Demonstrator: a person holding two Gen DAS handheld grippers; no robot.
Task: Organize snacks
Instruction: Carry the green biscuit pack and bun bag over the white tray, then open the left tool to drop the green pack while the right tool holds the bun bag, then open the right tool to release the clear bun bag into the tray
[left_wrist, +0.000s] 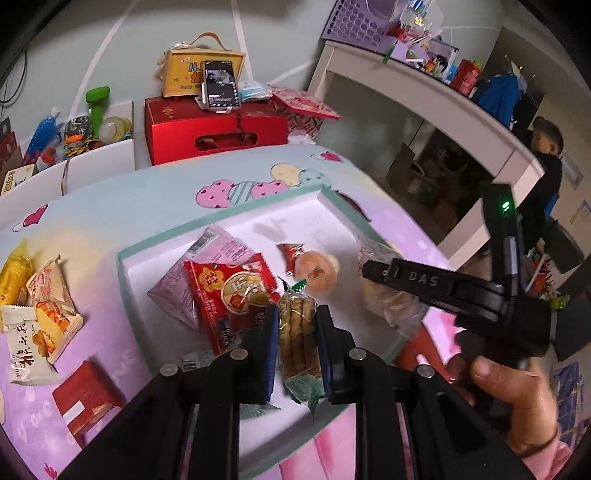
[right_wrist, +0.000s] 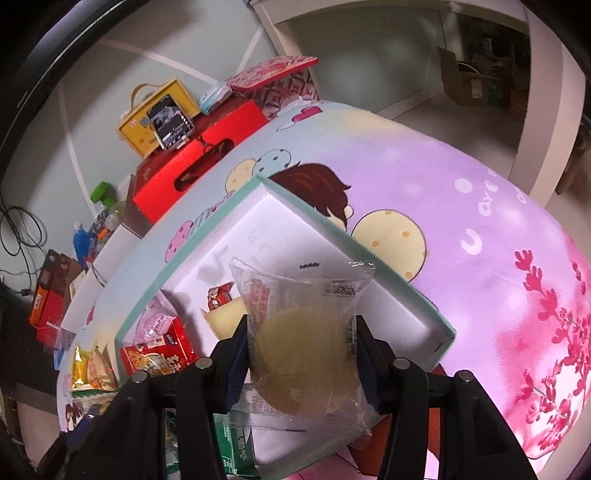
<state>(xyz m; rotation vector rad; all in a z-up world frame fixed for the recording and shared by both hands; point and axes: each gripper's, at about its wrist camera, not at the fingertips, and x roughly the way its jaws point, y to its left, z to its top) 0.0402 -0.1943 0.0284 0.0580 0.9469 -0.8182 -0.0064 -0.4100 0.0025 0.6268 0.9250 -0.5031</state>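
My left gripper (left_wrist: 296, 328) pinches a biscuit pack (left_wrist: 297, 332) above the white box (left_wrist: 155, 254); red packets (left_wrist: 236, 295) lie just left of it. My right gripper (right_wrist: 301, 343) clamps a clear-wrapped round cake (right_wrist: 303, 332) over the same box.

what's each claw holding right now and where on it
Left claw pinches the clear biscuit pack by its sides, mid-length. Right claw grips the clear round-pastry packet across its lower half.

both hand-held grippers (left_wrist: 295, 332) (right_wrist: 301, 350) clamped, angled down
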